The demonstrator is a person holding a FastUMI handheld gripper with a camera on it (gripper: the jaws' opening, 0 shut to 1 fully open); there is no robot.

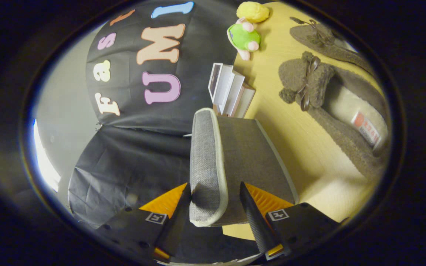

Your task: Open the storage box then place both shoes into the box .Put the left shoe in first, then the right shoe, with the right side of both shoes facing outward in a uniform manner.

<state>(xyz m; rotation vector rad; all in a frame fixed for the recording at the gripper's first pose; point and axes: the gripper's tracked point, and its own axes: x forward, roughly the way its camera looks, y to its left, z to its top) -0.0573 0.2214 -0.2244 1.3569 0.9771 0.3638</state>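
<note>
The storage box's grey fabric lid, edged in pale trim, runs away from me between the fingers. My gripper is shut on the lid's near rim, with one finger against its side wall and the other on its flat top. The whole view is rolled sideways, so the wooden table stands on the right. Two grey fuzzy shoes with brown bows lie on it beyond the lid: the nearer shoe shows its pale lining and a label, and the farther shoe lies behind it. The box's inside is hidden.
A set of white upright boxes stands on the table just past the lid's far end. A green plush toy and a yellow plush toy sit farther back by the black cloth wall.
</note>
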